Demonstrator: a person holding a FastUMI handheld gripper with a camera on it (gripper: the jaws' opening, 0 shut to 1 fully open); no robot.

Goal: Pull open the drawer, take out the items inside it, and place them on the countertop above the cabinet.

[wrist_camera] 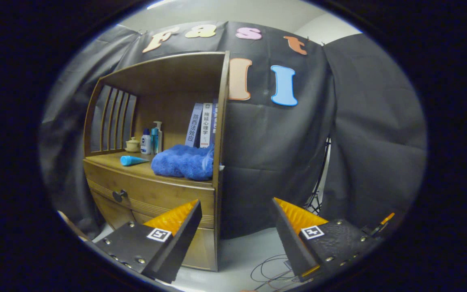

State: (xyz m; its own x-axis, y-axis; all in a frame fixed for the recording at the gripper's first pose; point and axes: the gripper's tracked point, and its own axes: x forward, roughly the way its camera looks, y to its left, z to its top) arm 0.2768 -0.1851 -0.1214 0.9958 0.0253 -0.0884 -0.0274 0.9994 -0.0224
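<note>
In the gripper view, the gripper (236, 227) hangs in the air with its fingers spread wide, gripping nothing. Beyond the left finger stands the brown wooden cabinet (152, 190), its upper drawer (144, 194) with a dark round knob (118, 195) closed. On the countertop (108, 159) lie a fluffy blue cloth (183, 162) and a light-blue tube (133, 160), with small bottles (152, 140) and upright books (202, 125) behind.
</note>
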